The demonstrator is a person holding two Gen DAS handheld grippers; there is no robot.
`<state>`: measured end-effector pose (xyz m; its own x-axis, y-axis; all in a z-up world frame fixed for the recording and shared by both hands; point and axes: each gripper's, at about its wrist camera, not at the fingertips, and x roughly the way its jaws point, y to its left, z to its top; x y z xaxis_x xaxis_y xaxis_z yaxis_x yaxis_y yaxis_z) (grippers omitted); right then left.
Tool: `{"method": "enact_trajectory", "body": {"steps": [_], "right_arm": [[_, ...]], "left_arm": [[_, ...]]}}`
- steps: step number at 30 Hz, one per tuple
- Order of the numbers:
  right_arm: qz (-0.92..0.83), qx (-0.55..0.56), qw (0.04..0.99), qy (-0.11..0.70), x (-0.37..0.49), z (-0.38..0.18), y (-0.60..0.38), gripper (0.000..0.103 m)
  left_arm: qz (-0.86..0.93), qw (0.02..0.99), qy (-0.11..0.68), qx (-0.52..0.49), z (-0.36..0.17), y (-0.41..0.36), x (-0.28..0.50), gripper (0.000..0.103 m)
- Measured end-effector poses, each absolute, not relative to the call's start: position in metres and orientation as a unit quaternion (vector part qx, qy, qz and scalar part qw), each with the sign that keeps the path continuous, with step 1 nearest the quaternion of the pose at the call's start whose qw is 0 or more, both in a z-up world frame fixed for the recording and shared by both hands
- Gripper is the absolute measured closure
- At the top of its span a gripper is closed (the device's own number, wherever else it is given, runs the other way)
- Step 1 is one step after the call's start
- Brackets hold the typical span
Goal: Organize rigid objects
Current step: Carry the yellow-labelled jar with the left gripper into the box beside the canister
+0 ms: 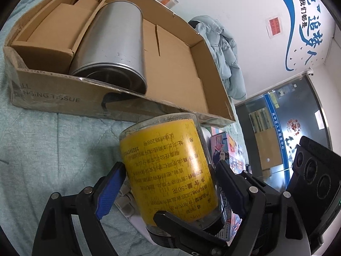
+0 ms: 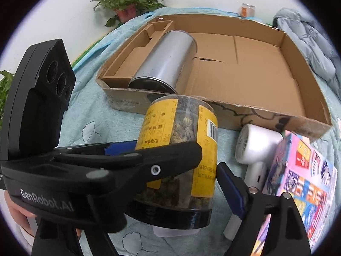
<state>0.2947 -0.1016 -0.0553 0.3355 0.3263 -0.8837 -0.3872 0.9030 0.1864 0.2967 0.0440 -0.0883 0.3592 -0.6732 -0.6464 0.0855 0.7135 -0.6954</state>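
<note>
A clear plastic jar [image 1: 168, 170] with a yellow label and dried flowers inside hangs upside down, black lid low, in front of the cardboard box [image 1: 42, 89]. My left gripper [image 1: 170, 166] is shut on it, blue pads pressed to both sides. In the right wrist view the same jar [image 2: 181, 128] sits between the fingers of my right gripper [image 2: 177, 183]. Its visible blue pad [image 2: 230, 187] stands just off the jar's side, so that gripper is open. The left gripper's finger [image 2: 170, 155] crosses the jar and hides my right gripper's other finger. A silver tin [image 2: 166, 59] lies on its side in the box.
A white hair dryer [image 2: 255, 147] and a colourful carton [image 2: 298, 181] lie on the pale green quilt [image 2: 96, 117] near the box's front wall. A grey jacket [image 2: 309, 36] lies beyond the box, with a potted plant [image 2: 127, 0] and a small orange-labelled jar [image 2: 247, 9] by the wall.
</note>
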Motion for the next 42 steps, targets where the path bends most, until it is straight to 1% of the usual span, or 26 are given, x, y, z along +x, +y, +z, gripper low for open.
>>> {"method": "enact_trajectory", "body": {"steps": [4, 9, 13, 15, 18, 22, 25, 31, 34, 37, 40, 41, 42], "right_arm": [[0.226, -0.007, 0.824, 0.519, 0.286, -0.051, -0.11, 0.019], [0.232, 0.018, 0.843, 0.485, 0.285, -0.022, -0.118, 0.019], [0.236, 0.029, 0.855, 0.461, 0.3, 0.009, -0.123, 0.019], [0.235, 0.038, 0.864, 0.445, 0.314, 0.026, -0.126, 0.019], [0.228, 0.051, 0.866, 0.442, 0.342, 0.036, -0.125, 0.019], [0.229, 0.061, 0.857, 0.458, 0.378, 0.031, -0.127, 0.019], [0.23, 0.067, 0.849, 0.471, 0.395, 0.02, -0.128, 0.019], [0.24, 0.07, 0.83, 0.498, 0.422, -0.01, -0.124, 0.019], [0.24, 0.072, 0.814, 0.524, 0.428, -0.033, -0.123, 0.019], [0.24, 0.075, 0.805, 0.536, 0.431, -0.047, -0.126, 0.019], [0.241, 0.091, 0.797, 0.547, 0.433, -0.056, -0.13, 0.02], [0.24, 0.095, 0.794, 0.551, 0.435, -0.059, -0.131, 0.02], [0.237, 0.096, 0.79, 0.557, 0.435, -0.062, -0.132, 0.02]], "left_arm": [[-0.239, 0.788, 0.496, -0.275, -0.074, 0.038, 0.289, 0.019], [-0.238, 0.815, 0.468, -0.246, -0.029, 0.033, 0.289, 0.019], [-0.247, 0.84, 0.443, -0.194, 0.022, 0.024, 0.31, 0.019], [-0.25, 0.843, 0.438, -0.189, 0.036, 0.021, 0.327, 0.019], [-0.247, 0.838, 0.449, -0.189, 0.047, 0.021, 0.361, 0.019], [-0.239, 0.832, 0.466, -0.181, 0.045, 0.015, 0.401, 0.02], [-0.231, 0.826, 0.482, -0.178, 0.033, 0.011, 0.426, 0.02], [-0.214, 0.809, 0.516, -0.182, -0.008, 0.009, 0.458, 0.02], [-0.208, 0.797, 0.538, -0.18, -0.034, 0.006, 0.464, 0.02], [-0.195, 0.812, 0.536, -0.124, -0.036, -0.007, 0.46, 0.024], [-0.184, 0.811, 0.543, -0.118, -0.038, -0.009, 0.463, 0.028], [-0.179, 0.811, 0.545, -0.121, -0.038, -0.008, 0.463, 0.034], [-0.173, 0.81, 0.546, -0.123, -0.038, -0.006, 0.463, 0.038]]}}
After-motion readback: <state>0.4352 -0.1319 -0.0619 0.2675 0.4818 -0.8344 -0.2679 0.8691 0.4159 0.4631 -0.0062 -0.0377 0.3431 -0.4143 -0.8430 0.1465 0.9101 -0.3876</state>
